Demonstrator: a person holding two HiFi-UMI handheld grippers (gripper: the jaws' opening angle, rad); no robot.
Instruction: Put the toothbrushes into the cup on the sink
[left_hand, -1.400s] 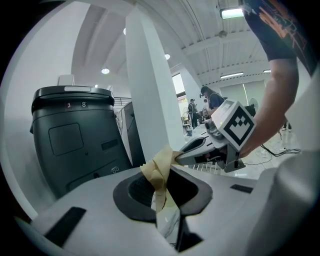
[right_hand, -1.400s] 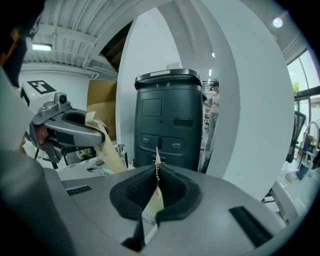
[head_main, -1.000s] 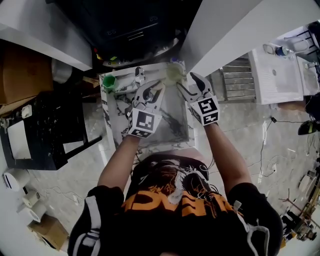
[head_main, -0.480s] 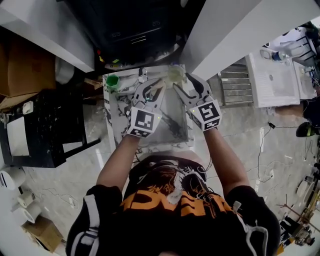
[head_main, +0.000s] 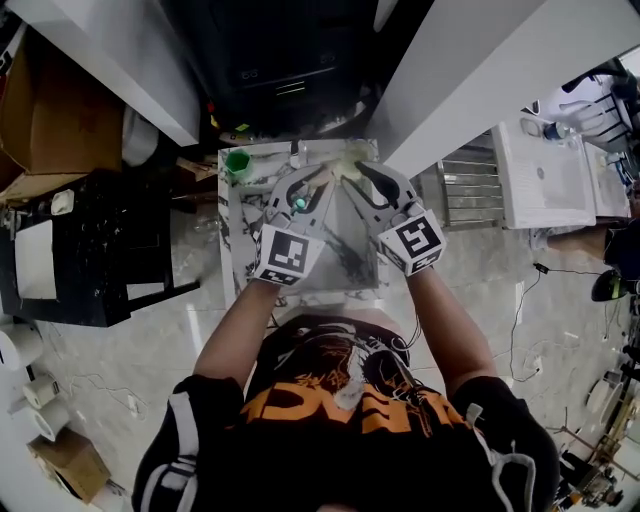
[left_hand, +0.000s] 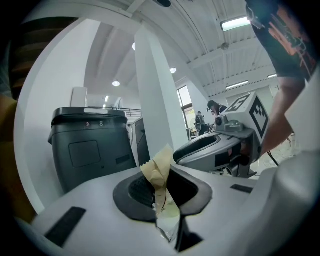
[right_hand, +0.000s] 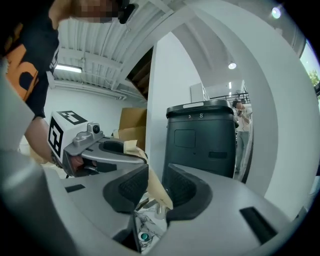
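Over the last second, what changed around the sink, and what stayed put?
The right claw, wide open before, has just been closing round the free end of the packet; one pad is not yet on it. Both claws seem slightly higher. The left claw stays clamped on the packet; the green cup has not moved on the sink top.

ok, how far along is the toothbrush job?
Done: nothing evident; no brush shows in the green cup. In hand: left tool shut on a tan wrapper; right tool, jaws just closing, has it between them, not pinched. Left: getting brushes into the cup.
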